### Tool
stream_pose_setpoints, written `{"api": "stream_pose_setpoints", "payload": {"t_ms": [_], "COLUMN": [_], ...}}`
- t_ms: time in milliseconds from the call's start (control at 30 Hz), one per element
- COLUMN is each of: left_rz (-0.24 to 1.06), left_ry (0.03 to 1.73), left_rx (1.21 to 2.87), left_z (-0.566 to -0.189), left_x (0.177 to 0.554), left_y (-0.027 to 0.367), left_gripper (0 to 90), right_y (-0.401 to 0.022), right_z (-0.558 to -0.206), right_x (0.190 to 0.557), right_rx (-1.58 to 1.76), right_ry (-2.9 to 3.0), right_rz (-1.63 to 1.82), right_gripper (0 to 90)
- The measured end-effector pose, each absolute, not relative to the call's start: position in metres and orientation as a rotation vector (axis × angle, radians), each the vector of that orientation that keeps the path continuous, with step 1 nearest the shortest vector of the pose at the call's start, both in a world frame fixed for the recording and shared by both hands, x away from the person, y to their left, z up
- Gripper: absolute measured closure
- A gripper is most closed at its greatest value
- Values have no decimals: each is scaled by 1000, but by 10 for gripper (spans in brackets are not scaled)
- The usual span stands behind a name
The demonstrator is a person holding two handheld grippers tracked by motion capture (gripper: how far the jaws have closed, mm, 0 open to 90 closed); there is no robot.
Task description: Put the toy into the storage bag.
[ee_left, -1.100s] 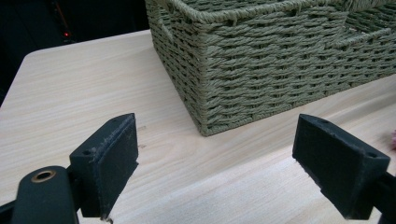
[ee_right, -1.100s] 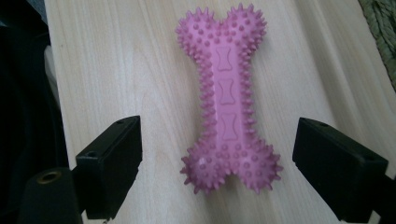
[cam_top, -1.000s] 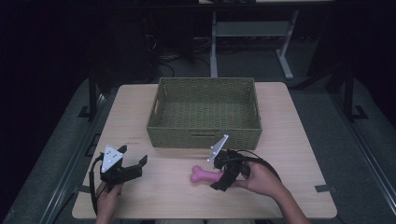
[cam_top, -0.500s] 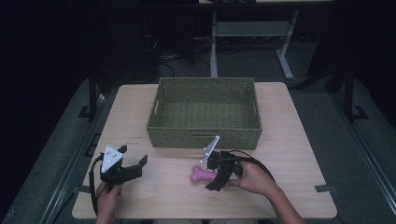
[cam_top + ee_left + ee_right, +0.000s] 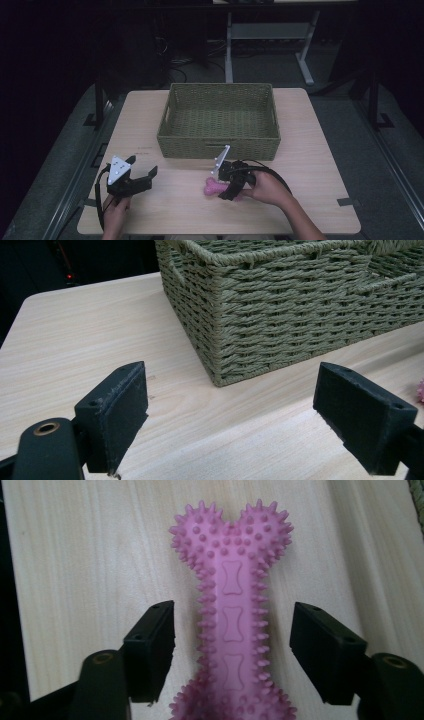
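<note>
Pink spiked bone (image 5: 231,625) between right claw (image 5: 232,645) jaws, untouched.

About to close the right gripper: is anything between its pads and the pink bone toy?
Nothing visible. The right gripper straddles the pink spiky bone toy's shaft, bare gaps either side; its jaws have just been closing.

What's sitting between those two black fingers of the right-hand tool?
The shaft of the pink spiky bone toy lies on the table between the right gripper's fingers, which have just been closing, gaps remaining both sides; the right gripper view shows it.
</note>
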State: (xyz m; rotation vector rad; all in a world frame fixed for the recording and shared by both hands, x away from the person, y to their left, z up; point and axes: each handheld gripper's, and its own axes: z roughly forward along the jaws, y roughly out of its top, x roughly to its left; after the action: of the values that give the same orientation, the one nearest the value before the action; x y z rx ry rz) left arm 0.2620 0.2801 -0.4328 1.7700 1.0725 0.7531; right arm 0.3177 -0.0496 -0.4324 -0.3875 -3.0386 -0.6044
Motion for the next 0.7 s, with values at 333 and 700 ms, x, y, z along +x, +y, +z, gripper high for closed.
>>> {"api": "stream_pose_setpoints", "payload": {"t_ms": [333, 700], "left_rz": [752, 748], "left_ry": [1074, 1081], "left_rx": [1768, 1759], "left_z": [-433, -433], "left_x": [262, 262], "left_y": [281, 283], "left_gripper": [138, 138], "right_y": [-45, -43], "right_z": [-437, -439], "right_x": [316, 314], "right_rx": [-339, -297], "right_ry": [-3069, -3091], "right_rz": [-564, -548], "right_gripper": [457, 563]}}
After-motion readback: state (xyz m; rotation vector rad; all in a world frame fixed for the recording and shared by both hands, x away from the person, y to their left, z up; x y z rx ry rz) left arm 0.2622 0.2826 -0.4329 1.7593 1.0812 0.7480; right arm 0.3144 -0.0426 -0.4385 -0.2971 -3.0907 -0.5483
